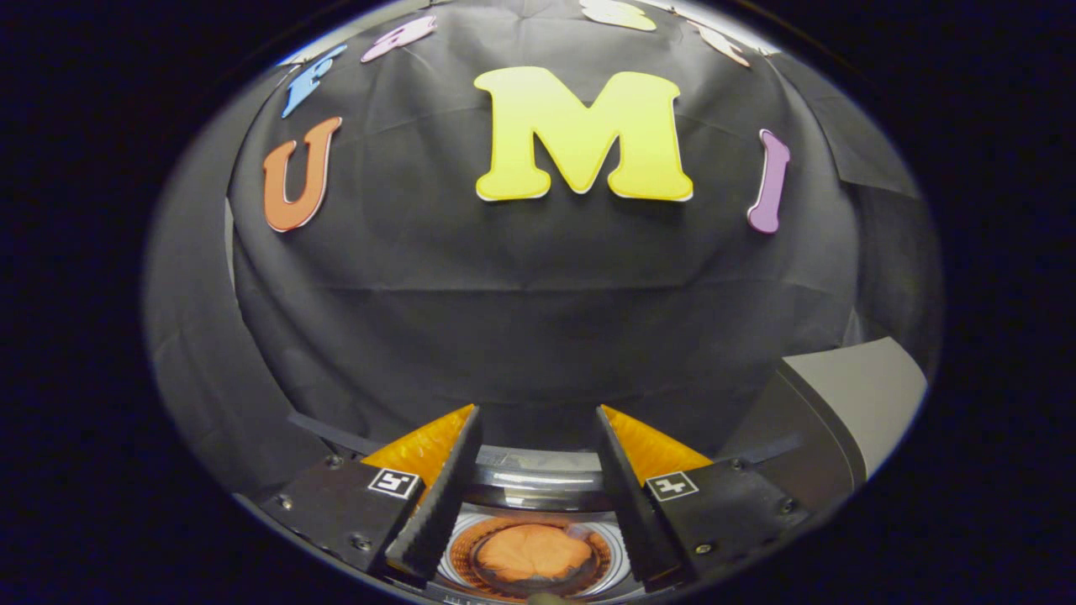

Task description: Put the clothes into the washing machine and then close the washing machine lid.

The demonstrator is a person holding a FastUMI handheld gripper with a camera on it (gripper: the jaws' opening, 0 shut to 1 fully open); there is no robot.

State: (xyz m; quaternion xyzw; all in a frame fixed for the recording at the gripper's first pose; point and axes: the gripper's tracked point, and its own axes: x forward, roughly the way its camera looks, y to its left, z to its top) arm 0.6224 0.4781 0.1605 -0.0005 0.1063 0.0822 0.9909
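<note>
Gripper (538, 445) fingers wide apart, empty; below between them, orange clothes (534, 553) (seemingly inside drum (538, 483)).

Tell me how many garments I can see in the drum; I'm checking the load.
1: an orange garment lies in the washing machine drum, below the open gripper, between its fingers. More may be hidden.
</note>
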